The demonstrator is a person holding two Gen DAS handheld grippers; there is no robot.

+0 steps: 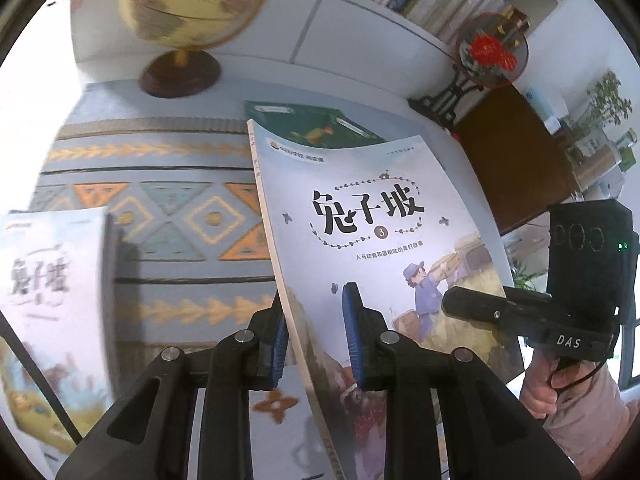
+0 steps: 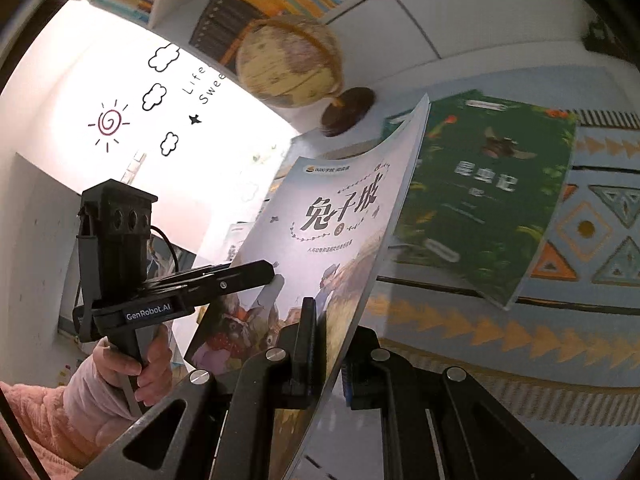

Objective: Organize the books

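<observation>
Together, the left gripper (image 1: 320, 320) and right gripper (image 2: 326, 344) each clamp the pale book (image 1: 372, 216), held above the green book (image 2: 492, 196)

Globe (image 1: 188, 4) on dark base, patterned tablecloth (image 1: 168, 208), round red-flower ornament (image 1: 493, 51).

Green book (image 2: 492, 196), geometric blue-orange tablecloth (image 1: 168, 216).

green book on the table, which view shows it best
The right wrist view: the green book lies there with almost its whole cover and title showing, only its left edge hidden behind the pale book. The left wrist view shows just a strip of it above the pale book.
</observation>
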